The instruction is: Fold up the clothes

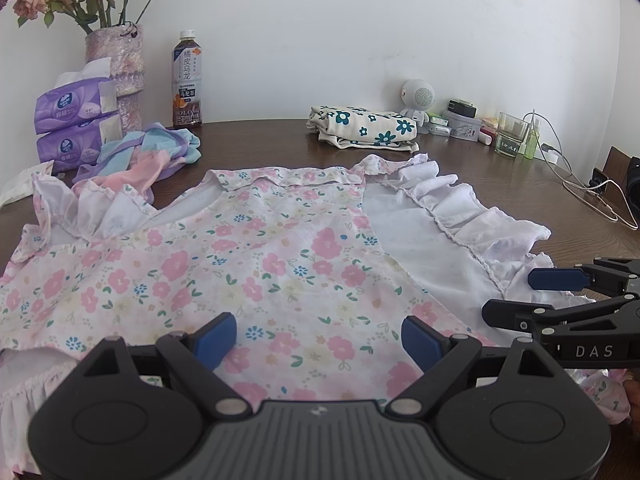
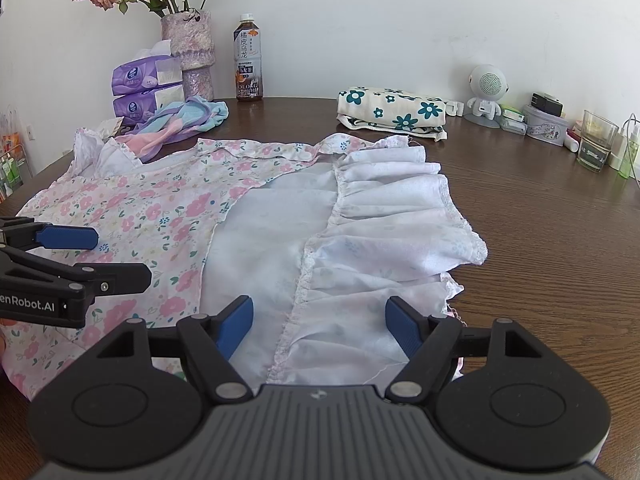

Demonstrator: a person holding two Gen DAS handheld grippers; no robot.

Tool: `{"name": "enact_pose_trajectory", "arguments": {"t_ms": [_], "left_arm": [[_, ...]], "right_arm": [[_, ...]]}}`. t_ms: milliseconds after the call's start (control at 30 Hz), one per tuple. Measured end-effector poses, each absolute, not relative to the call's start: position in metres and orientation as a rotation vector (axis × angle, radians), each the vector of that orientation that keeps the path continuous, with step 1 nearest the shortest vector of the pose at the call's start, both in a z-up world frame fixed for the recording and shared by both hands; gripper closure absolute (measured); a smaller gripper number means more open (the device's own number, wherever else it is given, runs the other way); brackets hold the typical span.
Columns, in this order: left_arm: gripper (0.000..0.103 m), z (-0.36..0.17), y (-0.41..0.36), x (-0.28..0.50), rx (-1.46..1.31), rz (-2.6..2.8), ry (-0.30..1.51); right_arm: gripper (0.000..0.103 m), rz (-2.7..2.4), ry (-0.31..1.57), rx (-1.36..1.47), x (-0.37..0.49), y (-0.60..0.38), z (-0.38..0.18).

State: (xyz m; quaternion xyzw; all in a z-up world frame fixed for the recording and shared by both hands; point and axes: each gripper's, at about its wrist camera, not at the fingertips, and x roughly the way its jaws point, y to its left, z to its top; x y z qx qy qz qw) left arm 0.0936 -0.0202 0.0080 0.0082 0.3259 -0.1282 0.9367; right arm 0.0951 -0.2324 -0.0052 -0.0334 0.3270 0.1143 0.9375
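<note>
A pink floral dress lies spread on the dark wooden table. Its right side is turned over, so the white inside and a ruffled hem face up. My left gripper hovers open over the floral middle, nothing between its blue pads. My right gripper is open above the white ruffled part, also holding nothing. Each gripper shows in the other's view: the right one at the right edge, the left one at the left edge.
A folded cream cloth with teal flowers lies at the back. A crumpled pastel garment, tissue packs, a vase of flowers, a tea bottle, a speaker figure, a glass and cables line the table's far side.
</note>
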Motion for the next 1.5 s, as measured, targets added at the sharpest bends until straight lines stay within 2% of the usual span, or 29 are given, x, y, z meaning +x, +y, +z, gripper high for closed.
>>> {"name": "enact_pose_trajectory", "arguments": {"t_ms": [1500], "left_arm": [[0.014, 0.0081, -0.0196, 0.0938, 0.012, -0.262, 0.665]], "right_arm": [[0.026, 0.234, 0.670, -0.069, 0.0957, -0.2324, -0.0052]]}}
